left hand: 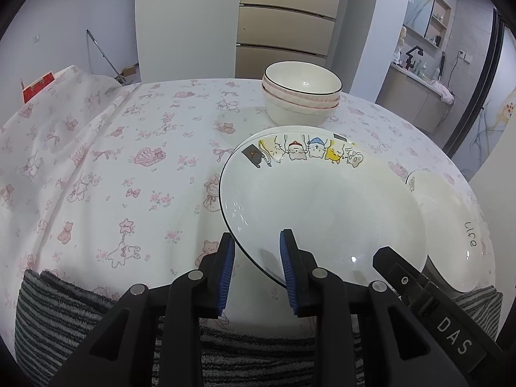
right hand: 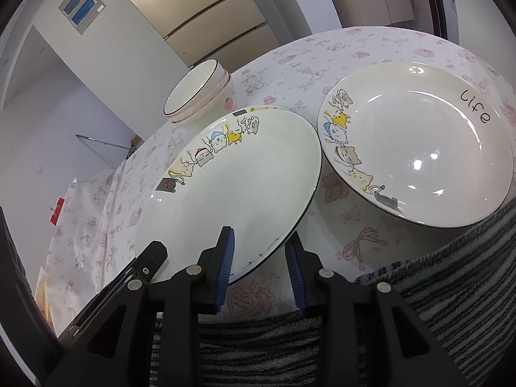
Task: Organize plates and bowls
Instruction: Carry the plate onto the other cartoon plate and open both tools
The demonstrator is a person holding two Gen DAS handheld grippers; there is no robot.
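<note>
A white plate with a row of cartoon cats (left hand: 322, 200) (right hand: 251, 174) is tilted, its near edge raised off the tablecloth. Its far edge rests on another plate, of which only a rim sliver (right hand: 261, 108) shows. My left gripper (left hand: 258, 258) grips the plate's near-left rim, one pad above and one below. My right gripper (right hand: 259, 254) clamps the near-right rim the same way. A second cat plate marked "Life" (right hand: 419, 148) (left hand: 451, 225) lies flat to the right. Three stacked bowls (left hand: 301, 96) (right hand: 200, 96) stand behind the plates.
The round table wears a white cloth with pink prints (left hand: 129, 161). Grey striped fabric (left hand: 64, 306) (right hand: 451, 274) lies along the near edge. A beige fridge (left hand: 283, 32) stands behind the table, and a counter (left hand: 419, 90) at the back right.
</note>
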